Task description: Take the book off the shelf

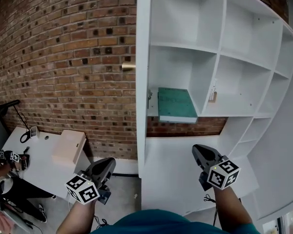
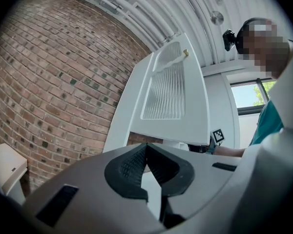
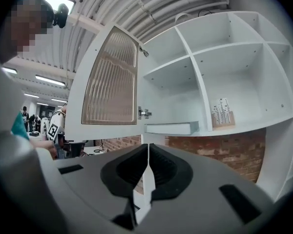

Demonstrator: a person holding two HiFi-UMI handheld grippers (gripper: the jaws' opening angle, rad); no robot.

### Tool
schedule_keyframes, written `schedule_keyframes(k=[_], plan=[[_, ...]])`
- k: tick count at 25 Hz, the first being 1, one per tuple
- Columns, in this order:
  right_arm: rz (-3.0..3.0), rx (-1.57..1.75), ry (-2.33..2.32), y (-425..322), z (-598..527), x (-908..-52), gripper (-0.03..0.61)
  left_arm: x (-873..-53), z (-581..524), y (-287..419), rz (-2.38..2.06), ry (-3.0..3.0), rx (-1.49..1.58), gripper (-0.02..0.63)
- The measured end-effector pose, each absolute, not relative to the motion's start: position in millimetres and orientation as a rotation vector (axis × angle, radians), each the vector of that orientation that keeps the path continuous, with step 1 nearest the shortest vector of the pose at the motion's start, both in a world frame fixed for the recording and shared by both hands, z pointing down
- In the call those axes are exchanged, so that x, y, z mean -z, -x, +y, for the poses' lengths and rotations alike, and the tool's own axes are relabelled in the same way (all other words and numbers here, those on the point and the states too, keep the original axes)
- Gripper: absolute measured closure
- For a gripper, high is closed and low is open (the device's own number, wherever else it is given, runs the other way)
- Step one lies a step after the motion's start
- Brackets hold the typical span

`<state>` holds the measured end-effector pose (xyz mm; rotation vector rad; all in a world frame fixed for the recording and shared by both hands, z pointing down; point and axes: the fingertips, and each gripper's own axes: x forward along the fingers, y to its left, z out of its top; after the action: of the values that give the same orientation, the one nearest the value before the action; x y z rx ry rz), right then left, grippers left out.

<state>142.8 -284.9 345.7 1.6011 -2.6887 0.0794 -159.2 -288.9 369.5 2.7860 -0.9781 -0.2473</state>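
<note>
Head view: green book (image 1: 176, 105) lies flat in a middle compartment of the white shelf (image 1: 142, 57), bottom-left cell of the open block, with its front edge at the lip. It looks to run back into the cell, with a broad edge facing out. Left tongs (image 1: 107, 163) and right tongs (image 1: 199, 150) are both held low, well below the book. The right one sits under the shelf front, while the left one is off to the brick-wall side of the shelf's outer wall. By my reading the right is nearer, and the book is up and slightly left of it.

Left gripper view: tongs (image 2: 146, 147) closed tip to tip, nothing between. An open door (image 2: 171, 89) fills the view ahead, and no book shows.

Right gripper view: tongs (image 3: 148, 147) closed and empty. The book (image 3: 170, 127) is straight ahead and above, pale edge toward the tongs. They would need to open and rise to that edge.
</note>
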Motion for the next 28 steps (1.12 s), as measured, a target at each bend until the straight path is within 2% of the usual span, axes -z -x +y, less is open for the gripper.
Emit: schedule_keyframes(k=[11,14,28], plan=[[-2.752,0.086,-1.335,-140.6,-334.7,-324.7,0.548,-360.3,-308.7,135.9,-1.18,-2.709,0.32,0.598],[-2.746,0.149,-1.31,-138.8,-344.0,-315.1,0.483,-354.3,-312.1,131.5,-1.193,-2.711,0.335,0.598],[-2.277,0.824,-1.206,-101.2,-373.2,-290.3,0.362,-352.8,-329.0,137.2,-1.175,-2.717,0.339,0.598]])
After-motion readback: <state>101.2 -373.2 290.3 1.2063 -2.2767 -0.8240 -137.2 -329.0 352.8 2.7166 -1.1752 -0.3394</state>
